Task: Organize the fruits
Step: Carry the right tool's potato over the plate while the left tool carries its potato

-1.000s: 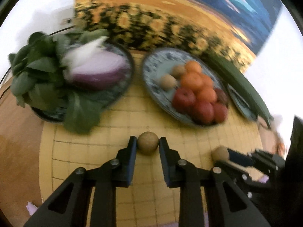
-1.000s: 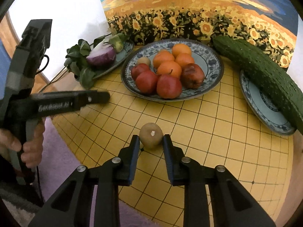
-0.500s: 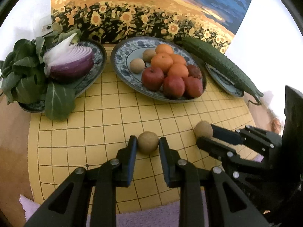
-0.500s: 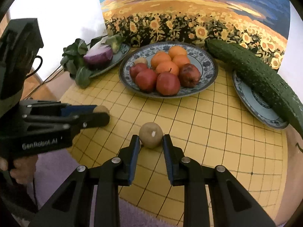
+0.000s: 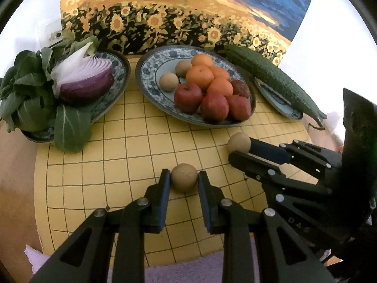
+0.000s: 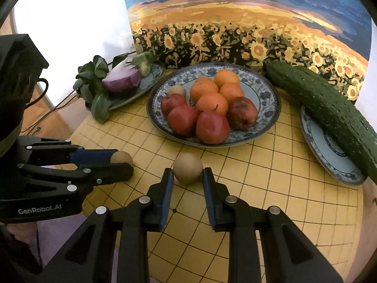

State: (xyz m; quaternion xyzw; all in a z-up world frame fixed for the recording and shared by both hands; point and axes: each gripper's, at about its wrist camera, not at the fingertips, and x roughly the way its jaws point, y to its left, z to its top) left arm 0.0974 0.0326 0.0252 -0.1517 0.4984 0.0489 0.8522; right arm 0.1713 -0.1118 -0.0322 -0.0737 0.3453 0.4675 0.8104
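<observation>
Holding one small brown round fruit apiece, the two grippers sit low over the yellow gridded board (image 5: pixel 122 146): the left gripper (image 5: pixel 184 182) has its jaws clamped on the left brown fruit (image 5: pixel 184 177), and the right gripper (image 6: pixel 188 178) has its jaws clamped on the right brown fruit (image 6: pixel 188 168); whether either fruit touches the board cannot be told. Beyond them, at the middle of the board, the fruit plate (image 6: pixel 266 92), blue-patterned and oval, carries four oranges (image 6: pixel 212 102) heaped at its centre, four red apples (image 6: pixel 212 129) along its near side, and two more small brown fruits (image 5: pixel 168 81) on its left part, only one of which shows in the right wrist view. To the left, the vegetable plate (image 5: pixel 117 75) of the same pattern holds a halved red onion (image 5: pixel 87 82) with leafy greens (image 5: pixel 30 99) spilling over its rim onto the board. To the right, a third plate (image 6: pixel 329 151) bears a long cucumber (image 6: pixel 329 108) lying diagonally across it and overhanging both ends. A sunflower painting (image 6: pixel 235 23) stands upright behind the plates.
</observation>
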